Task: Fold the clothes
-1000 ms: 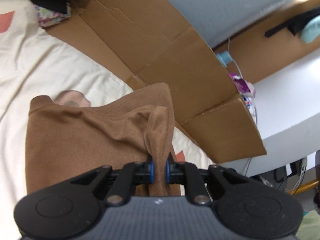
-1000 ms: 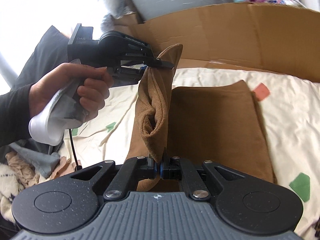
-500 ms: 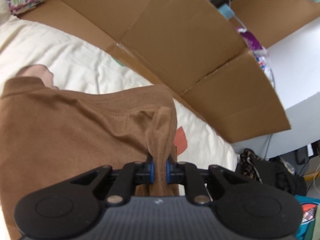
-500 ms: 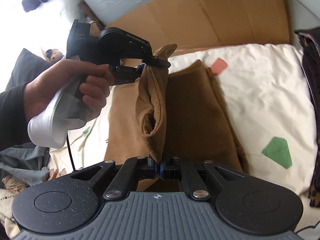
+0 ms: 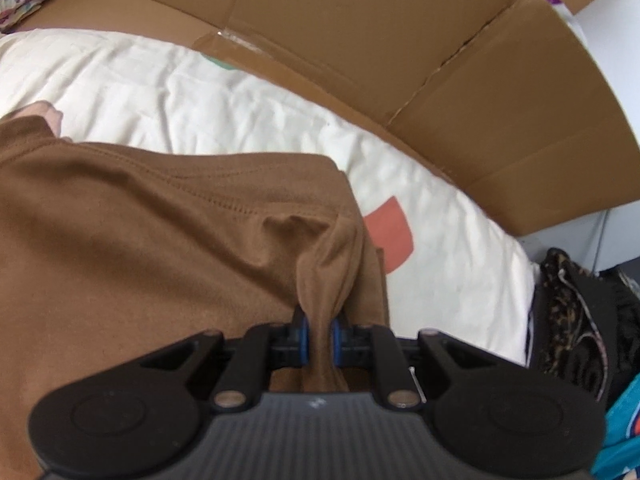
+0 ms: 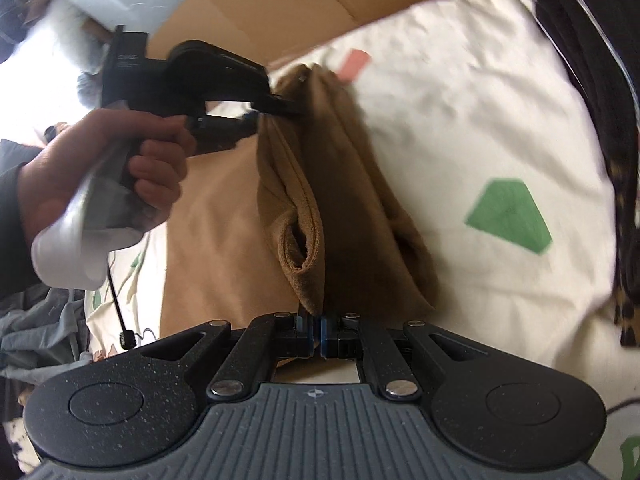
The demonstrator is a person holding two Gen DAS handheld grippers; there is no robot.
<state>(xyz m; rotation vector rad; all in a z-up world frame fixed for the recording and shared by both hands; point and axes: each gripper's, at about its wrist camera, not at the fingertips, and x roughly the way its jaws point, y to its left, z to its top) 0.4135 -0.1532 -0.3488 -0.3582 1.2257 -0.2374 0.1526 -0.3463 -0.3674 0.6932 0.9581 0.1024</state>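
Observation:
A brown garment (image 5: 140, 240) lies on a cream bed sheet (image 5: 200, 92). My left gripper (image 5: 319, 336) is shut on a bunched corner of it, low over the cloth. In the right wrist view the left gripper (image 6: 280, 108) pinches the far corner of a lifted fold of the brown garment (image 6: 304, 200). My right gripper (image 6: 317, 330) is shut on the near corner of that same fold. The fold hangs between the two grippers over the flat part of the garment (image 6: 372, 216).
A cardboard wall (image 5: 400, 40) runs along the far side of the bed. The sheet (image 6: 480, 120) has coloured patches, green (image 6: 508, 216) and coral (image 5: 390, 232). Dark patterned clothing (image 5: 576, 320) lies at the bed's right edge. Grey clothes (image 6: 36, 328) lie at left.
Both grippers have carried the held fold across the garment toward the bed's right side and lower. The views have swung right, and the garment edge now lies nearer the dark clothing.

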